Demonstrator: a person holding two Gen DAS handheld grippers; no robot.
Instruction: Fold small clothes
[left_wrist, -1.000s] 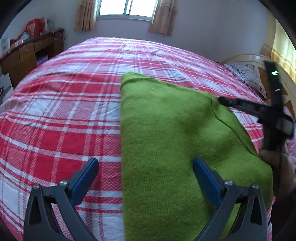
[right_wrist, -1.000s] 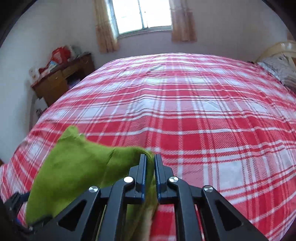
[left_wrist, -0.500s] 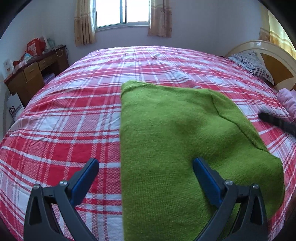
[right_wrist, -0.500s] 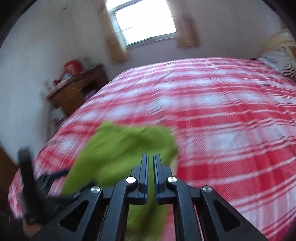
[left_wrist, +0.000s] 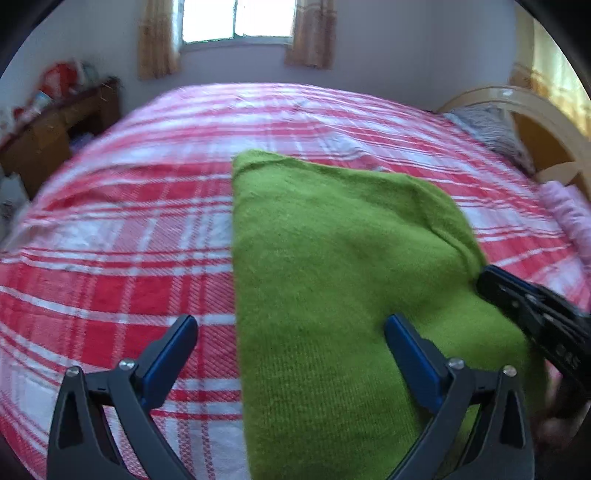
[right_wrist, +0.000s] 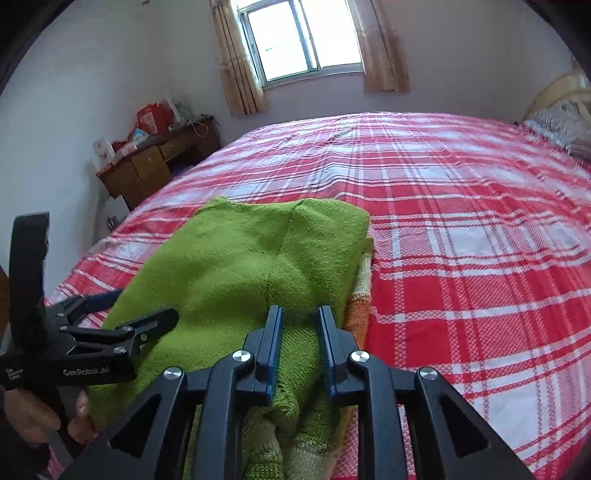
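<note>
A green knitted garment (left_wrist: 332, 280) lies folded on the red plaid bed (left_wrist: 110, 258); it also shows in the right wrist view (right_wrist: 240, 266), with an orange and cream striped part at its right edge. My left gripper (left_wrist: 291, 332) is open and empty, its fingers astride the garment's left edge near the front. My right gripper (right_wrist: 299, 317) hovers over the garment's near right part, its jaws a little apart with green knit between them, not clamped. It shows at the right in the left wrist view (left_wrist: 532, 310).
A wooden desk (right_wrist: 155, 166) with clutter stands by the left wall. A window with curtains (right_wrist: 306, 40) is at the back. A headboard and grey pillow (left_wrist: 491, 129) are at the far right, and pink cloth (left_wrist: 569, 214) lies near them.
My right gripper swung back over the green garment and its jaws parted slightly, letting go of the knit. The garment now lies flatter. My left gripper stayed open and shifted a little.
</note>
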